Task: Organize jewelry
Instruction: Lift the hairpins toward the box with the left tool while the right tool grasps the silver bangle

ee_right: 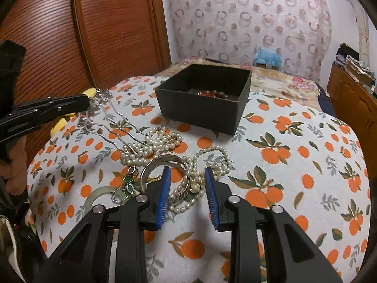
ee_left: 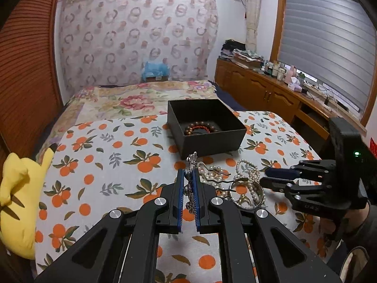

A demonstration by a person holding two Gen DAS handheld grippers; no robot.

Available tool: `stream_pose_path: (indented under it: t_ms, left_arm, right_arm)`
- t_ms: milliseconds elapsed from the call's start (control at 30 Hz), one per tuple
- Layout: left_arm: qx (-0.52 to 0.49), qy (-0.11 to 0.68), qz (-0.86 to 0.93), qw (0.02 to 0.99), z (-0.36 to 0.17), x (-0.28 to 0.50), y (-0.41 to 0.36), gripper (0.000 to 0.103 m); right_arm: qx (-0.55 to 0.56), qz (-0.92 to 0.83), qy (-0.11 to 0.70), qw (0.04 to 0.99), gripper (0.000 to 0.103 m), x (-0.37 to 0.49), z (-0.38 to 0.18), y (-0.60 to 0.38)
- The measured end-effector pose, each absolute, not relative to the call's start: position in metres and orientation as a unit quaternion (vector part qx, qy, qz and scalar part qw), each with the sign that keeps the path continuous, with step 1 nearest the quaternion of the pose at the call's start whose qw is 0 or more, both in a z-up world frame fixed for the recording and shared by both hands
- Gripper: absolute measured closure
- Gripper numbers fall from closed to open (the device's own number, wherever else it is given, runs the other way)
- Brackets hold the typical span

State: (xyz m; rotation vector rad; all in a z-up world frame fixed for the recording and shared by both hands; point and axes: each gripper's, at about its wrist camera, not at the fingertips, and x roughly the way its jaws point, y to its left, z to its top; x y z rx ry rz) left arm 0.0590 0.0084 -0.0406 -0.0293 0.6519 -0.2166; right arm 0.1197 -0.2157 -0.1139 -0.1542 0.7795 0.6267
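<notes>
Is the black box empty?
No, a brown bead bracelet already lies on the bottom of the black box.

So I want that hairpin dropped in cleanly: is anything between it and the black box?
Nothing visible blocks the way. The left gripper holds the silver hairpin, and only bare orange-print cloth lies before the open black box. A beaded bracelet already lies inside, with room beside it.

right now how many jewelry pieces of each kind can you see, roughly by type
Silver hair pins: 2, one in the left gripper, hair pin, second hair pin
Beaded bracelets in the black box: 2
Silver bangles: 2
Pearl strands: tangled, cannot tell
Total countable: 6
</notes>
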Motion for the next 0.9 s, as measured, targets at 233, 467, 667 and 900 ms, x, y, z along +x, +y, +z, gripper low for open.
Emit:
stream_pose_path:
  t_ms: [233, 467, 667, 900]
  left_arm:
    - [-0.018, 0.320, -0.107, 0.941, -0.044, 0.057, 0.011, 0.097]
    - [-0.017, 0.319, -0.106, 0.942, -0.043, 0.057, 0.011, 0.097]
    - [-0.018, 0.316, -0.106, 0.943, -0.044, 0.058, 0.011, 0.097]
    - [-0.017, 0.305, -0.109, 0.946, -0.033, 0.066, 0.010, 0.097]
  right_arm:
    - [-0.109, 0.284, 0.395, 0.867, 0.087, 0.122, -0.125, -0.202]
    - [-0.128, 0.281, 0.392, 0.867, 0.099, 0.121, -0.124, -0.199]
    - [-0.127, 0.282, 0.370, 0.876, 0.099, 0.120, -0.112, -0.204]
    - [-0.131, 0.283, 0.339, 0.888, 0.099, 0.126, -0.085, -0.210]
